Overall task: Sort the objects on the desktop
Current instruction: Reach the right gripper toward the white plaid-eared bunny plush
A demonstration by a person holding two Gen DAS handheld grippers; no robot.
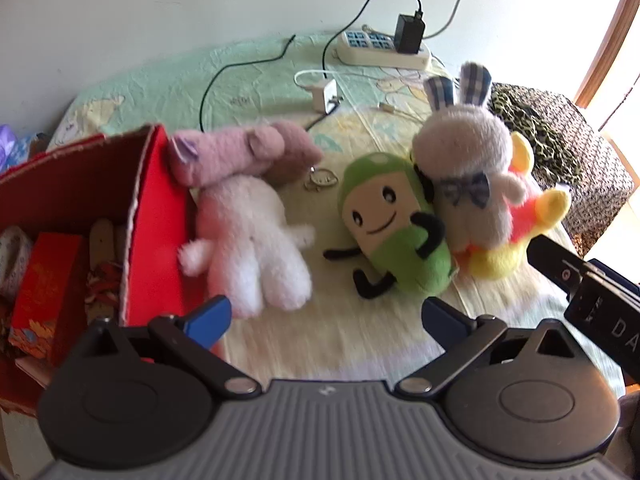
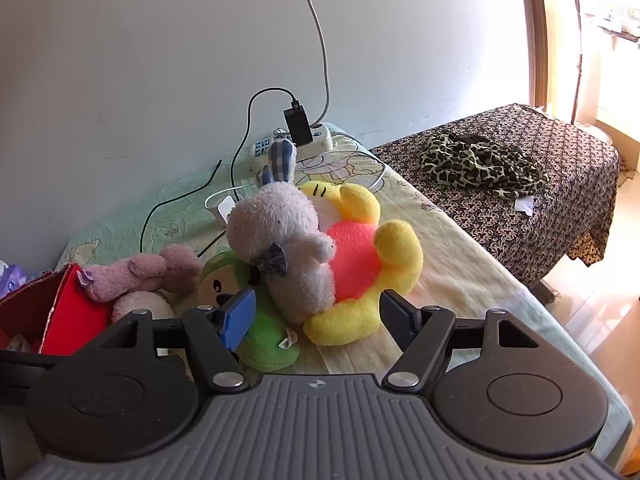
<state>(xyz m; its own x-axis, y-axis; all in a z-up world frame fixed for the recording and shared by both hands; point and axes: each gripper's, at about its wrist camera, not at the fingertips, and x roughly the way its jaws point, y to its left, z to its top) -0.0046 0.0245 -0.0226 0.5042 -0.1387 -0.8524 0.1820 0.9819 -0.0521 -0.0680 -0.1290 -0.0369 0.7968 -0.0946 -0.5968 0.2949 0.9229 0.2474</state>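
Observation:
Several plush toys lie on the table. A white-bodied plush with a pink head [image 1: 248, 232] [image 2: 136, 276] rests against the red cardboard box [image 1: 156, 220] [image 2: 68, 312]. A green smiling plush [image 1: 392, 224] [image 2: 264, 336] lies in the middle. A grey rabbit with checked ears [image 1: 468, 168] [image 2: 284, 248] leans on a yellow and pink flower plush [image 1: 520, 216] [image 2: 364, 264]. My left gripper [image 1: 324, 316] is open, just short of the white and green plushes. My right gripper [image 2: 316, 312] is open in front of the rabbit and flower plush.
The red box holds a red packet [image 1: 40, 292] and other small items. A power strip [image 1: 384, 50] [image 2: 296, 144] with a black charger, cables and a white adapter [image 1: 324, 94] lie at the back by the wall. A keyring [image 1: 320, 180] lies between plushes. A patterned bed [image 2: 520, 184] stands to the right.

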